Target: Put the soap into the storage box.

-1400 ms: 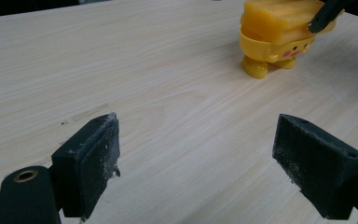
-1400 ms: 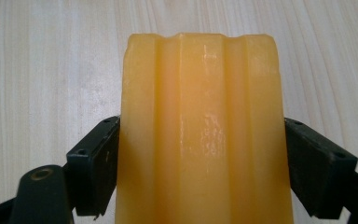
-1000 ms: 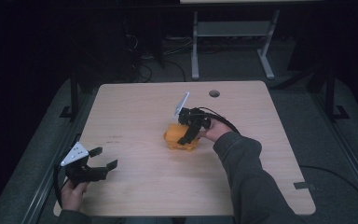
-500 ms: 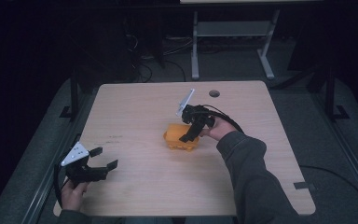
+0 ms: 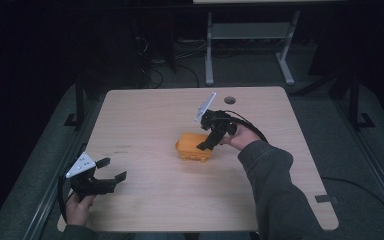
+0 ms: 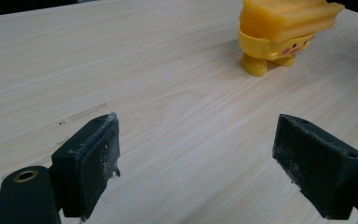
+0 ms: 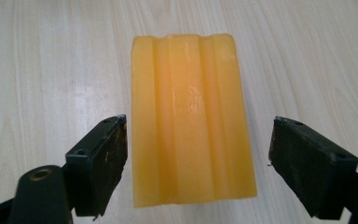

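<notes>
Probably lab: dark room, bare table (image 5: pixel 145 115), floor cables (image 5: pixel 155 75).

High view: fixed above the near edge, facing forward and down; takes in the whole table (image 5: pixel 145 115), both hands, and floor beyond the far edge.

Left gripper view: low, close to the tabletop at the near left, looking across the wood toward the toy (image 6: pixel 282 32), seen side-on at mid distance.

Right gripper view: directly over the toy (image 7: pixel 191 116), facing steeply down, very near.

Shared: all three views hold the toy and the wood around it.
</notes>
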`<control>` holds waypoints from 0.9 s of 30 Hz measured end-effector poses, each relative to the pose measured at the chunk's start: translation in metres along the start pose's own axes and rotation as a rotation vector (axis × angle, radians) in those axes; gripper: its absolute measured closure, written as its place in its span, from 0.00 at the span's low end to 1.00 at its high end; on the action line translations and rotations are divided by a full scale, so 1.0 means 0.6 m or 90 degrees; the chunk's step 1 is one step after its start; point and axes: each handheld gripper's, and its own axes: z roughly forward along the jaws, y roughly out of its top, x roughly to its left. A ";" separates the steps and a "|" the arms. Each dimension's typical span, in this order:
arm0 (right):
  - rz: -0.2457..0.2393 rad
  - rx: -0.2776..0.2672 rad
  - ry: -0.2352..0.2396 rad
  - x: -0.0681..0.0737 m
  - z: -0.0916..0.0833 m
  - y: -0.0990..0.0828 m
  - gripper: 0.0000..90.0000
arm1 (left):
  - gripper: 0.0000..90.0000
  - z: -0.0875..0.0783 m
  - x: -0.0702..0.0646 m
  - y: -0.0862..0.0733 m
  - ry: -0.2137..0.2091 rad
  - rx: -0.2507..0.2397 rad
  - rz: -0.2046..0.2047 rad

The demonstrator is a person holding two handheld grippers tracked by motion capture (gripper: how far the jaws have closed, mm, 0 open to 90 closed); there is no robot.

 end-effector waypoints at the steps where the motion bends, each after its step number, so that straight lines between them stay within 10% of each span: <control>1: 0.003 -0.003 0.001 0.001 -0.002 -0.001 0.21 | 0.16 0.000 0.000 0.000 0.000 0.001 0.000; 27: 0.033 -0.026 -0.019 0.002 -0.037 -0.034 0.21 | 0.16 0.002 -0.002 0.001 -0.001 0.002 0.003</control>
